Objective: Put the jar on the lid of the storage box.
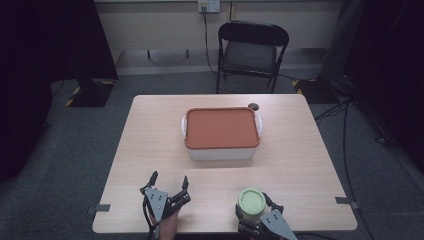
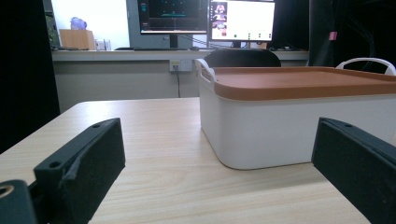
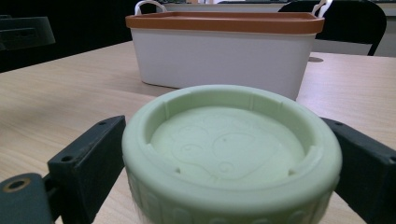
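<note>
A pale green round jar (image 1: 251, 201) with an embossed lid (image 3: 229, 144) stands near the table's front edge, right of centre. My right gripper (image 1: 252, 206) is shut on it, one black jaw pressed against each side of the jar (image 3: 229, 154). My left gripper (image 1: 170, 177) rests near the front edge to the left, open with nothing between its jaws (image 2: 218, 140). Farther back, at the table's middle, sits a white box (image 1: 222, 149) closed by an orange lid (image 1: 221, 127). The left gripper faces the white box (image 2: 280, 126), and the same box (image 3: 219, 56) stands behind the jar.
The light wooden table (image 1: 300, 160) has open room on both sides of the box. A small black disc (image 1: 253, 106) lies behind the box. Grey tape tabs (image 1: 102, 207) mark the front edge. A black folding chair (image 1: 252, 47) stands beyond the far edge.
</note>
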`<state>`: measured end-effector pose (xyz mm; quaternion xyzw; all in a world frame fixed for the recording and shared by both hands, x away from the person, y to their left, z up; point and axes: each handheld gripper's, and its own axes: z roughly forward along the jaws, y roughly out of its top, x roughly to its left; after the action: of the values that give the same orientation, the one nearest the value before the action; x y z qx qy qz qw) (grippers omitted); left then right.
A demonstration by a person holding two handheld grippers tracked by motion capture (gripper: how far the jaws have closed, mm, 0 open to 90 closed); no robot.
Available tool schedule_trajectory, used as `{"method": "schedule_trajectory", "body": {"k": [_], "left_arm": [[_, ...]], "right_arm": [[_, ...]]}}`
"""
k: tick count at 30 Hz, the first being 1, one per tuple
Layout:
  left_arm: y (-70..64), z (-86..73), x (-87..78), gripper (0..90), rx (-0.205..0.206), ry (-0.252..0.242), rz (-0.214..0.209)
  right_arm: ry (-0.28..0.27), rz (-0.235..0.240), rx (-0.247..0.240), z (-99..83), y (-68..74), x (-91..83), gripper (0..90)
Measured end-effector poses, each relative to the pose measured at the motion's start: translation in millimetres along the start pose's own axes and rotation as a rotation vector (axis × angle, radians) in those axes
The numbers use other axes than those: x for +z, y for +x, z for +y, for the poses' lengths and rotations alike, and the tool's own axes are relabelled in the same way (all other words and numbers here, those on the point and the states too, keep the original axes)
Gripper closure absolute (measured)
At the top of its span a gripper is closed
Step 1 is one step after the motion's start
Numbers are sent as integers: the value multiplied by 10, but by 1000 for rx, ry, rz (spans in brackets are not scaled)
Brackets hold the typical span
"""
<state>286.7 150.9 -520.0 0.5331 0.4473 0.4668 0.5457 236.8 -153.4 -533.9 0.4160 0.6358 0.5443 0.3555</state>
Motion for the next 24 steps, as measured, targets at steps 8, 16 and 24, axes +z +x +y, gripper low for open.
{"method": "schedule_trajectory", "body": {"k": [8,16,24], "left_arm": [[0,0,0,23,0,0,0],[0,0,0,23,0,0,0],[0,0,0,23,0,0,0]], "right_arm": [[9,-1,12,-28,-12,6,89],[10,6,17,-30,-27,2,104],[18,10,35,-16,-39,2,106]]}}
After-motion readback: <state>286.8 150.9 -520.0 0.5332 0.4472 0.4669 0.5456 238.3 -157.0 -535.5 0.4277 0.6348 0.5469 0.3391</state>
